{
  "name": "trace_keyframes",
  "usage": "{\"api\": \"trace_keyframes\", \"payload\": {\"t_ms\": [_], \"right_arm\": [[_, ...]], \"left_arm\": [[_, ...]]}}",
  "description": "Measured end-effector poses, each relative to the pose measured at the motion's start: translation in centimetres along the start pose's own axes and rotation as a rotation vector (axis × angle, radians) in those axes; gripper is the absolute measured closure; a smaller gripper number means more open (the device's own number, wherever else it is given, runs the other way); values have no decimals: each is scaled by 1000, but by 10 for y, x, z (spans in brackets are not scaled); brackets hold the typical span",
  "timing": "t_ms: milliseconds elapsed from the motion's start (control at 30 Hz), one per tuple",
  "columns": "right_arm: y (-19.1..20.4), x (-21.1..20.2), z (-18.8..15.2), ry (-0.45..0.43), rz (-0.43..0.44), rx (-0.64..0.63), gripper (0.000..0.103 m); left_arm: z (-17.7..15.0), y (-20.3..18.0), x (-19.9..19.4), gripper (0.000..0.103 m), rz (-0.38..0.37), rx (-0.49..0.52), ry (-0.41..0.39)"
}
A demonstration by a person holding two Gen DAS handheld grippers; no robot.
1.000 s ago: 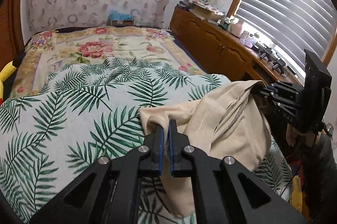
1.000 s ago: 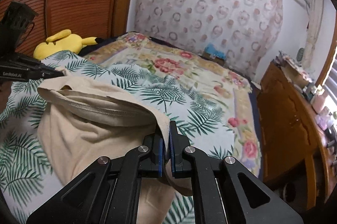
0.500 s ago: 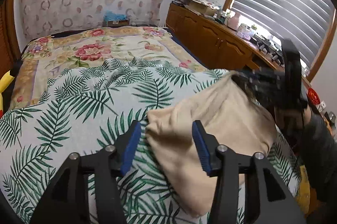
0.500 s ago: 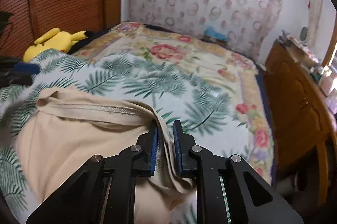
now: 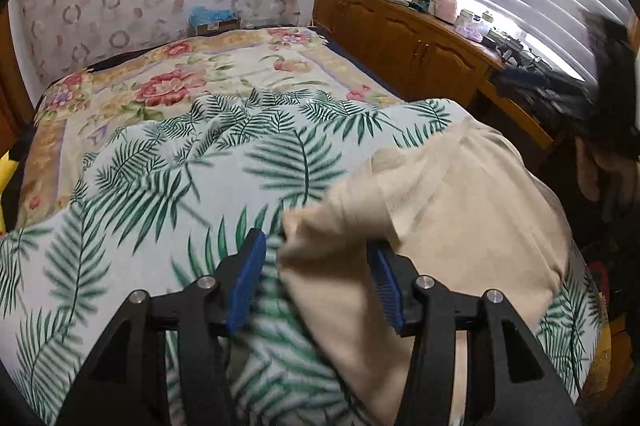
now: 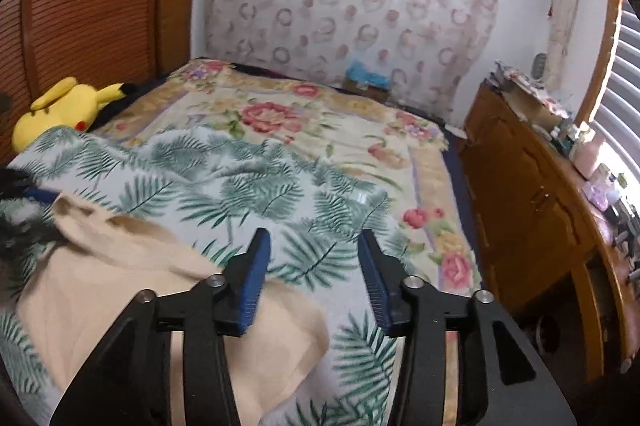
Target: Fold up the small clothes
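beige garment [image 5: 460, 209] lying on the palm-print bed [image 5: 160, 185], lower right of the left view, left claw [image 5: 316, 258] spread with a corner between its pads, right claw [image 6: 312, 258] just opened, nothing pinched

We see our left gripper [image 5: 316, 258] at the bottom of the frame — matte black arms forking into triangular cut-outs, with blue ribbed pads [image 5: 248, 286] on the inner faces of the fingers and round silver screws at the joints. Our right gripper [image 6: 312, 258] is built the same way — black arms, blue pads [image 6: 252, 278], silver screws.
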State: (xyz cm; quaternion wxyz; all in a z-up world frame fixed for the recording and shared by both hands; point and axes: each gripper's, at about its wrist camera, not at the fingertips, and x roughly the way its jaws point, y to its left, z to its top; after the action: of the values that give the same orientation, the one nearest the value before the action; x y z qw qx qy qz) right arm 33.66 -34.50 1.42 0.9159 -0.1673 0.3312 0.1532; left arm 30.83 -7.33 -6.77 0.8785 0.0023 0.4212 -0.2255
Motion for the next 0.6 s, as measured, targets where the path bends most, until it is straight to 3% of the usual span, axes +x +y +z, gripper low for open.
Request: {"api": "trace_keyframes", "payload": {"t_ms": [133,267,400,600], "right_arm": [[-4,-10,-19,45,36,30,51],[-4,-15,-34,73,40,49,51],[-4,-24,-43,85,45,74,51],[4,-40,-60,100,91,119,51]], "left_arm": [[14,13,10,52,36,-26,-32],[23,39,20,52,159,-80,-29],[22,52,12,52,172,-101,-47],[5,41,-15,52,114,-87,-67]]}}
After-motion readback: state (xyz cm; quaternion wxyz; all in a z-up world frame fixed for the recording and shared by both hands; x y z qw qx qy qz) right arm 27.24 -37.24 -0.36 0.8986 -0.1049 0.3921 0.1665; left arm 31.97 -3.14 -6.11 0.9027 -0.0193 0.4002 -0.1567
